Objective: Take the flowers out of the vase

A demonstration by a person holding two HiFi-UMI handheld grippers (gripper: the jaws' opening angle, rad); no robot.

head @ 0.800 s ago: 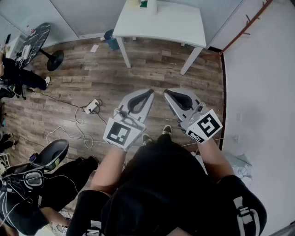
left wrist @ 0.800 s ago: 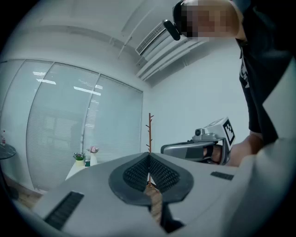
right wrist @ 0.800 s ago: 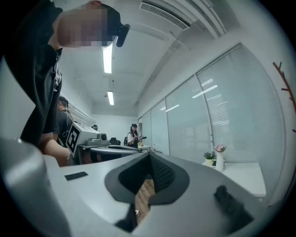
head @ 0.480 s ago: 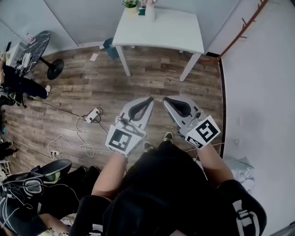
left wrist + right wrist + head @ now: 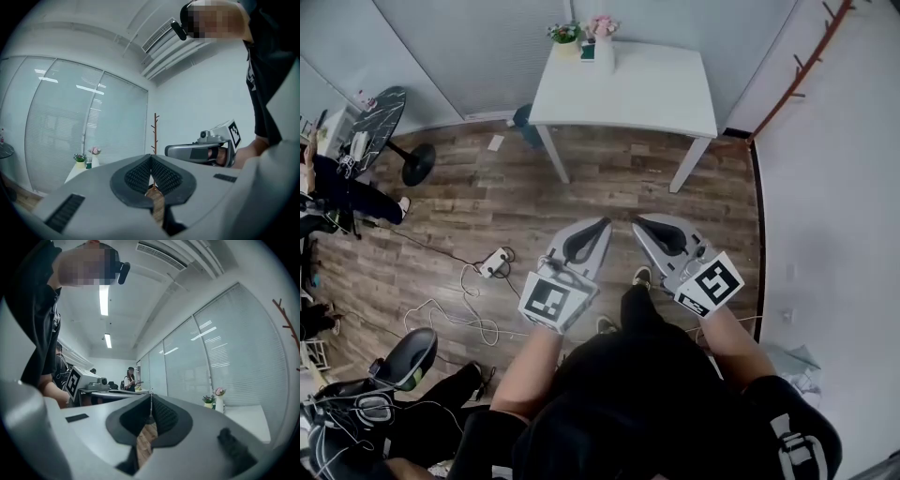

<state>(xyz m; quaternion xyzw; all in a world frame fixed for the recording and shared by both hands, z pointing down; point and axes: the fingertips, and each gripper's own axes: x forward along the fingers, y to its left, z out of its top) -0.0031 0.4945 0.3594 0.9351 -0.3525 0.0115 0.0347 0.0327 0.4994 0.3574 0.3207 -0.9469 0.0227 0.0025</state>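
Flowers and vase tiny, details indistinct

White table, coat rack, power strip

White counter at 12 o'clock; pink flowers, white vase; green plant, yellow pot. Brown wood-grain floor. Grey left tool and right tool: black ribbed pads, black-and-white marker cubes.

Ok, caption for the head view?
Both shut, left gripper and right gripper face the far table bearing the vase.
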